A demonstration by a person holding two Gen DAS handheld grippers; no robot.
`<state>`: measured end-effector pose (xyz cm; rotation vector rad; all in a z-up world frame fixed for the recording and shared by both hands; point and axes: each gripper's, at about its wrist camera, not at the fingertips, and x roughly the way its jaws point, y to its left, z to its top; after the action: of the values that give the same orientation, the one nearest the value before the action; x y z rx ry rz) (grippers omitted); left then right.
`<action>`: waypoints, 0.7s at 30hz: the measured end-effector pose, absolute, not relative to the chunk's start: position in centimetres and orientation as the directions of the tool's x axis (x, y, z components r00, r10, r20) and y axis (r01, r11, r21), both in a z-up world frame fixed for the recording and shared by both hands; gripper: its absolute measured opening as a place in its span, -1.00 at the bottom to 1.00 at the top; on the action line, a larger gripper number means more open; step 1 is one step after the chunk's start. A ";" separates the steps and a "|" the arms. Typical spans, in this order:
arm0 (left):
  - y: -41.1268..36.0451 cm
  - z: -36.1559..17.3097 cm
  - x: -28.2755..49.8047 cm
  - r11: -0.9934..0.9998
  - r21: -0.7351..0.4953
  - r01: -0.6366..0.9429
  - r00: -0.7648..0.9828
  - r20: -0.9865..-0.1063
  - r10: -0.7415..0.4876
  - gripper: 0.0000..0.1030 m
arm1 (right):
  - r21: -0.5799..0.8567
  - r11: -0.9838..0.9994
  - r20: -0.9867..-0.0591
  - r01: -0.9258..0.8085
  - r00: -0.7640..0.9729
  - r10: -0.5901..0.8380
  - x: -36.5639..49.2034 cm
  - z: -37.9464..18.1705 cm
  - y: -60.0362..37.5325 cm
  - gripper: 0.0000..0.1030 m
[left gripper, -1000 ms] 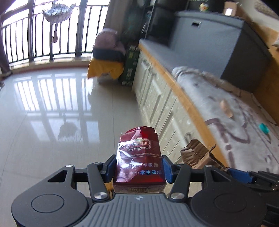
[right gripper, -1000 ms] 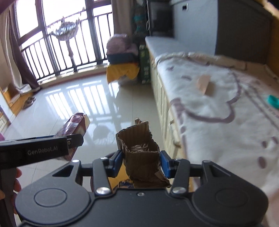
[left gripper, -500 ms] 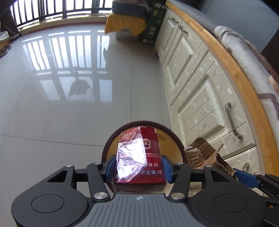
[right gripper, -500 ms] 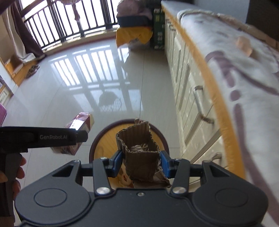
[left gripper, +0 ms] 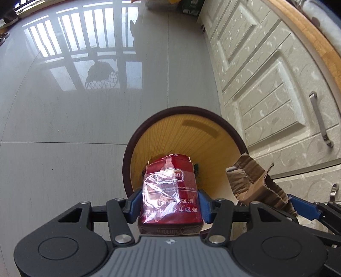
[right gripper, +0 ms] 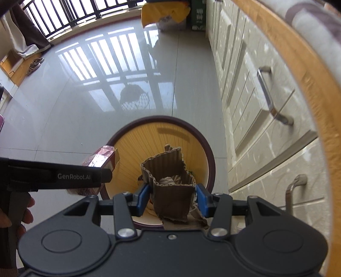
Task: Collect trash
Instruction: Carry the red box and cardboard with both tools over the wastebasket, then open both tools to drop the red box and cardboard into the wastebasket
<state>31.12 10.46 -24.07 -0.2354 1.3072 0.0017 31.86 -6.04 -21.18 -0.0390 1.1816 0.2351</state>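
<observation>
My left gripper point(left gripper: 169, 204) is shut on a red cigarette pack point(left gripper: 170, 191) in crinkled clear wrap. It hangs over the near rim of a round waste bin point(left gripper: 213, 132) with a dark rim and a yellow ribbed inside. My right gripper point(right gripper: 172, 199) is shut on a crumpled brown piece of corrugated cardboard point(right gripper: 170, 191) above the same waste bin point(right gripper: 191, 136). In the left wrist view that cardboard point(left gripper: 253, 183) shows at the right. The red pack point(right gripper: 100, 162) and the left tool show at the left of the right wrist view. Some scraps lie at the bin's bottom.
Cream cabinet fronts point(left gripper: 266, 89) with metal handles point(right gripper: 270, 93) run along the right under a wooden edge. Glossy grey floor tiles point(left gripper: 64, 127) spread to the left. A hand point(right gripper: 12, 213) grips the left tool. A yellow cloth point(right gripper: 162, 10) and slippers point(right gripper: 35, 64) lie far off.
Both grippers have sunk and tipped downward, from facing the room and bench to looking into the bin, which has grown larger in view. Both still hold the same items.
</observation>
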 end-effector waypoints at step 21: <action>9.9 -26.7 32.3 0.983 -0.138 -0.124 0.203 -0.973 -0.111 0.07 | 0.137 0.974 -0.917 -0.179 0.349 0.194 34.3 -25.0 -6.0 0.02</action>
<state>32.30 9.88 -26.72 -0.2016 1.3696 0.0096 34.31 -5.98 -24.98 0.0135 1.1899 0.2416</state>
